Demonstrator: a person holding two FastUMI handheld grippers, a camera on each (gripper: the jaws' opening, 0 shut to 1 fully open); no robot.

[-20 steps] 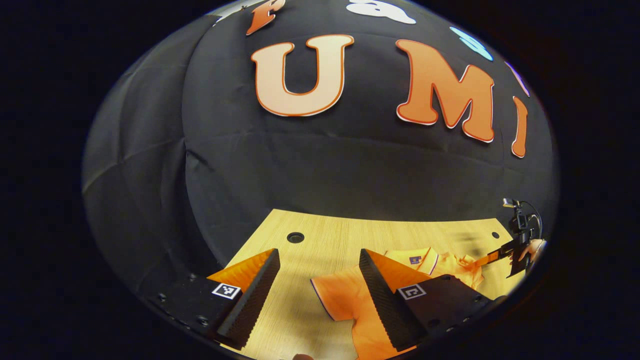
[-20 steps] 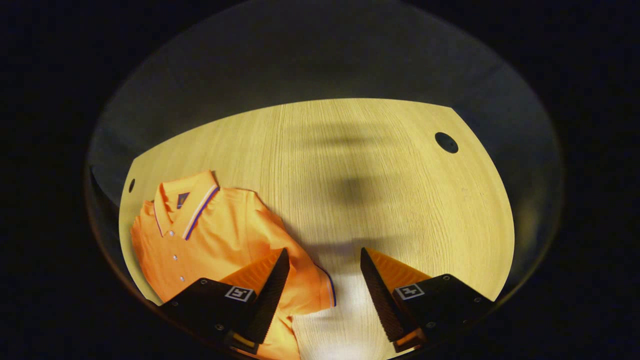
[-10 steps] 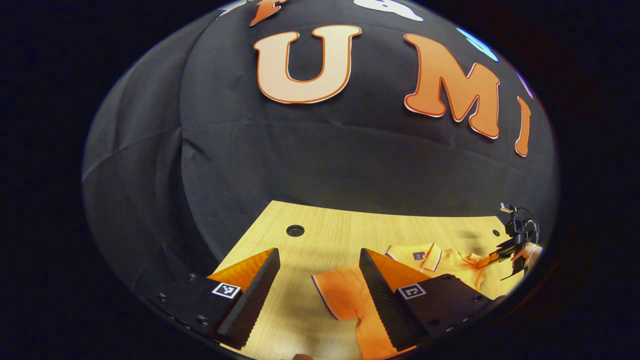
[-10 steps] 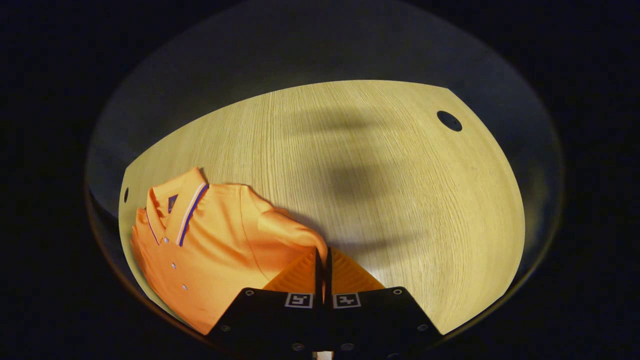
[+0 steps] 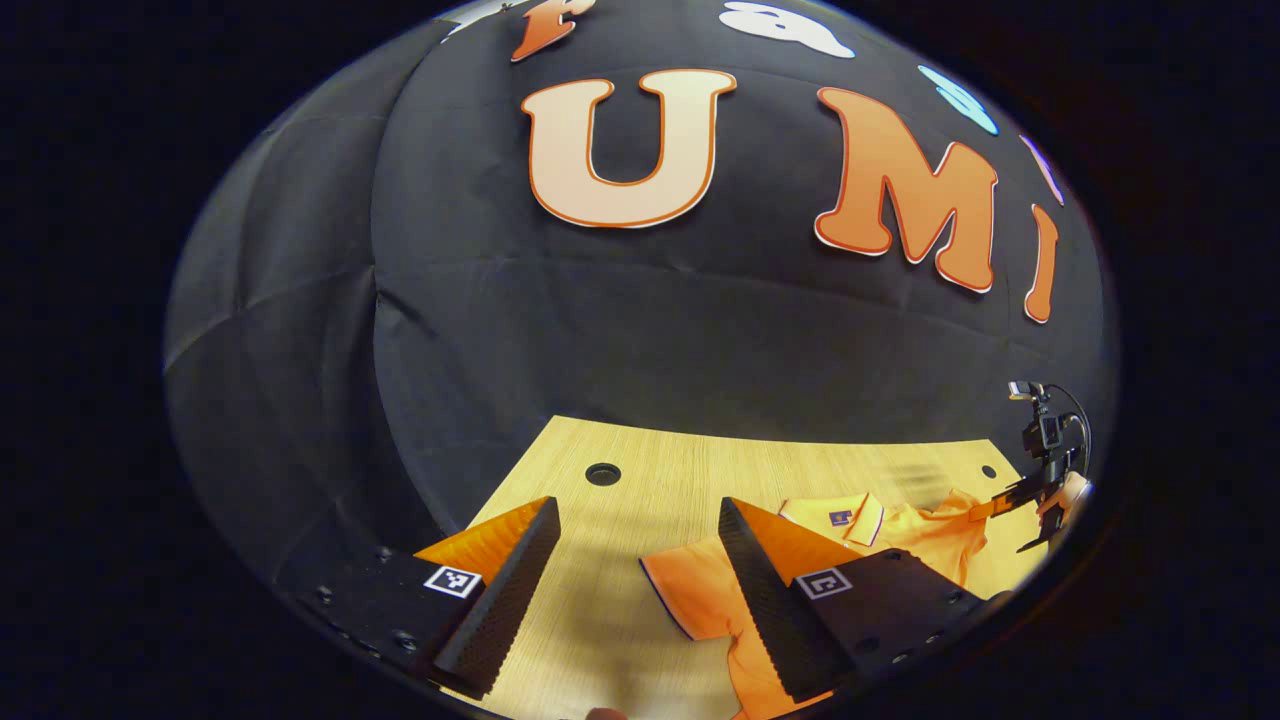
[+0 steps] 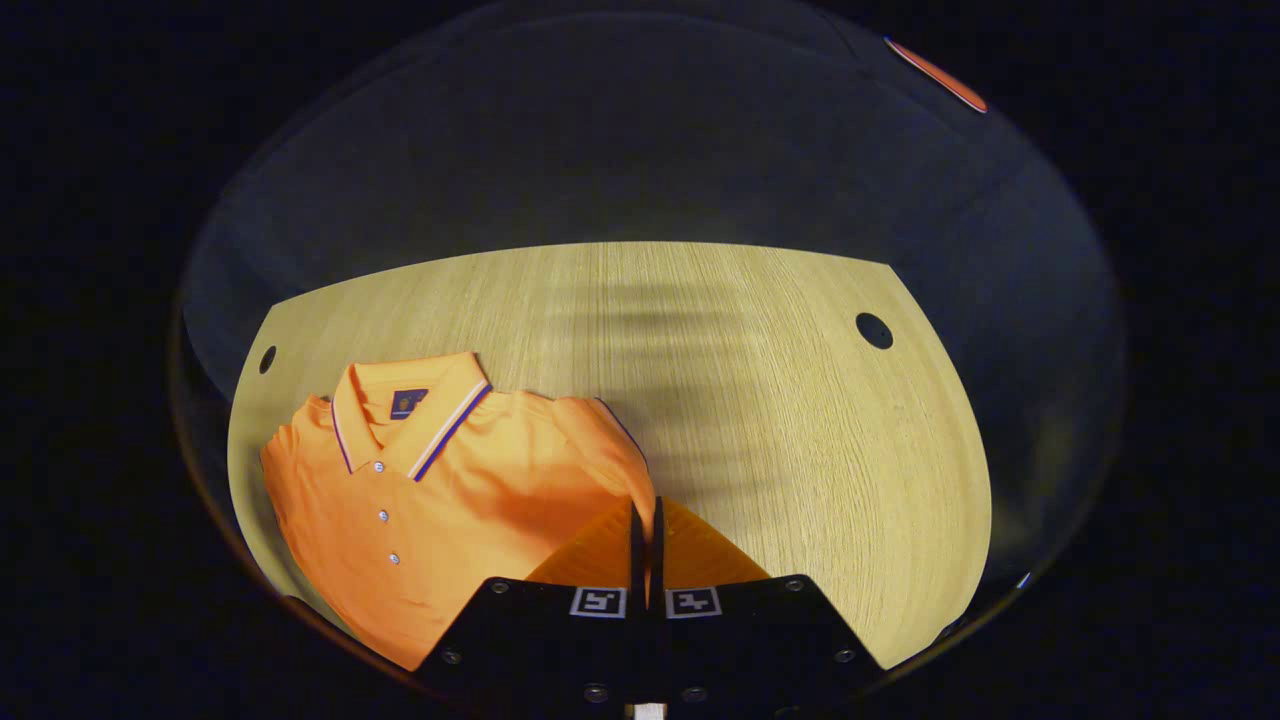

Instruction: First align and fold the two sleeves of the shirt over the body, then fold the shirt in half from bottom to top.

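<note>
1. The right gripper [image 6: 645, 515] is now pinching the cuff of the polo shirt's sleeve [image 6: 610, 445] between fingers pressed together; a second ago those fingers were standing spread over the sleeve as it lay flat on the wooden table [image 6: 780, 400].
2. The sleeve is being lifted and drawn in: it is arching up from the shoulder toward the gripper, and compared with half a second ago it is lying closer against the shirt's body.
3. The orange polo shirt [image 6: 430, 500] is lying face up on the table, collar [image 6: 410, 410] toward the far edge and its button placket showing.
4. The left gripper [image 5: 635, 575] is hovering with its fingers spread, holding nothing; the other sleeve [image 5: 695, 590] is lying flat on the wood, partly behind one of its fingers, much as before.
5. In the left gripper view the right gripper [image 5: 1010, 495] is showing farther off, at the shirt's far shoulder.
6. My reading: the first sleeve fold is under way and not yet laid down; the second sleeve and the bottom-to-top fold are still waiting.
</note>
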